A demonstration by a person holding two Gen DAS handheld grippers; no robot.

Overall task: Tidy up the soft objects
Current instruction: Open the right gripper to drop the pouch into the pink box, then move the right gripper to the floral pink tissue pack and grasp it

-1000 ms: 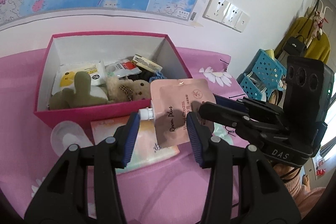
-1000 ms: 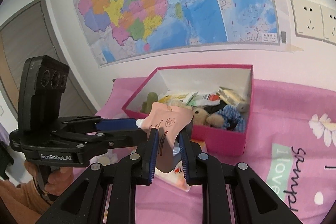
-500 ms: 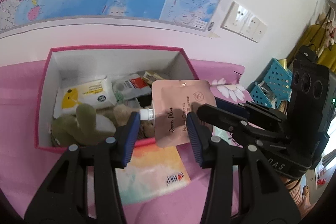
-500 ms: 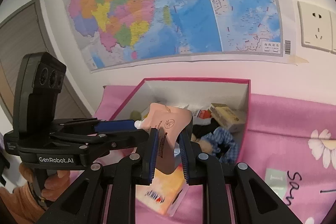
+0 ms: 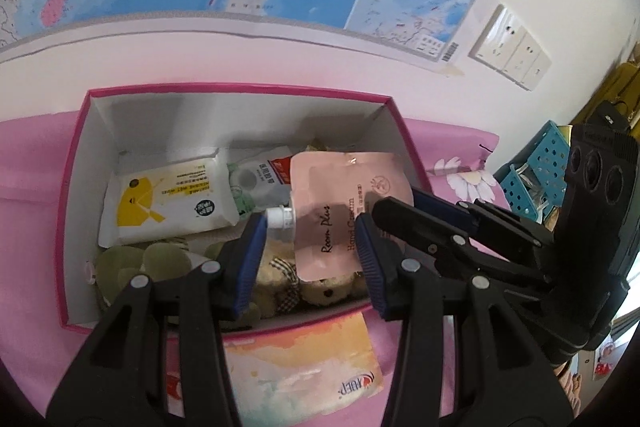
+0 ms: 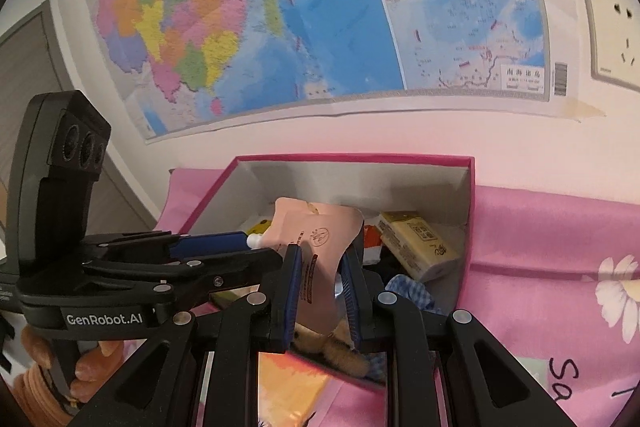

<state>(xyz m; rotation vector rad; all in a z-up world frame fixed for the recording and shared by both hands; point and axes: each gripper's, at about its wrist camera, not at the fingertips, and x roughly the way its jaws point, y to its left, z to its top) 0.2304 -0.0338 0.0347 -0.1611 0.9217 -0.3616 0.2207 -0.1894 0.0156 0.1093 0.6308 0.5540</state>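
The hand cream pouch [image 5: 340,215] hangs at frame centre above the pink box [image 5: 240,89]. The right gripper [image 6: 318,291] clamps it (pads pressing both faces). The left gripper [image 5: 310,259] straddles its cap end; contact cannot be determined.

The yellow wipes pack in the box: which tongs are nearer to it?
Left. The left tongs hang just beside the wipes pack; the right tongs hold the pouch farther away.

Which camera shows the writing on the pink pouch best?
The left wrist view: the pink pouch faces it flat, so its black script is readable. The right wrist view sees the pouch bent and partly edge-on between the right gripper pads, with only small print showing.
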